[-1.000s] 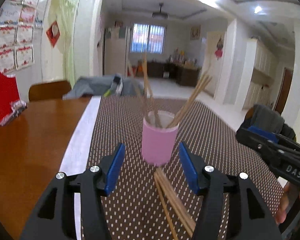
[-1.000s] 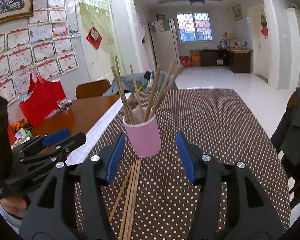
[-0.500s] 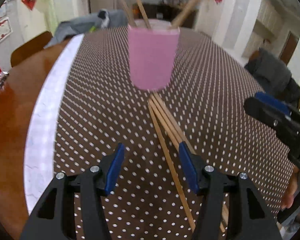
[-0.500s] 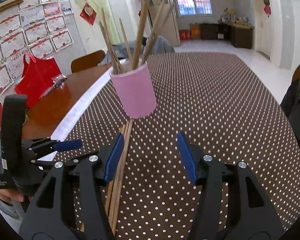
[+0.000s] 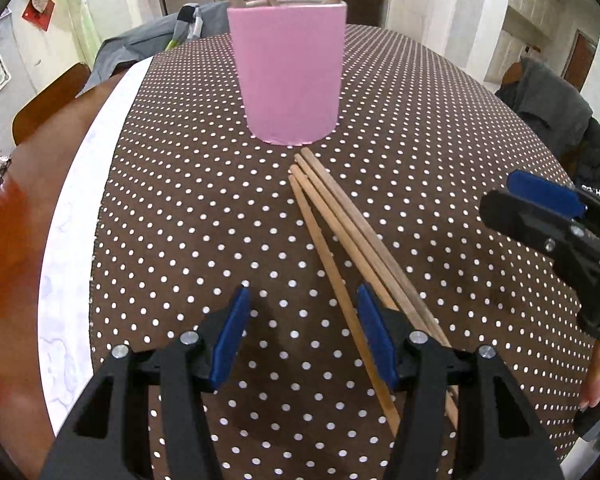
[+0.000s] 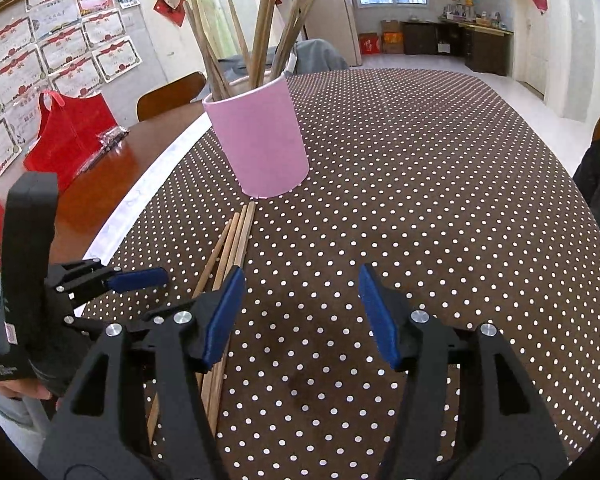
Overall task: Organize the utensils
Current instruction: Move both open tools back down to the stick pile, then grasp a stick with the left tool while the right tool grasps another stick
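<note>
Chopsticks (image 5: 340, 232) lying loose beside pink cup (image 5: 288, 68); both claws hovering spread, right widening — pinch one mid-length.

Dotted tablecloth (image 5: 188, 208) bears pink cup (image 5: 290, 68), perhaps four loose chopsticks (image 5: 340, 224).

Bare wooden chopsticks (image 5: 342, 216) lie on a matt polka-dot cloth (image 5: 204, 208) beside a smooth matt pink cup (image 5: 288, 76); the wooden desk (image 5: 8, 240) shines glossy.

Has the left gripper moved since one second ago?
Yes. The left gripper has come down toward the loose chopsticks, tilting downward; the pink cup now looms larger.
</note>
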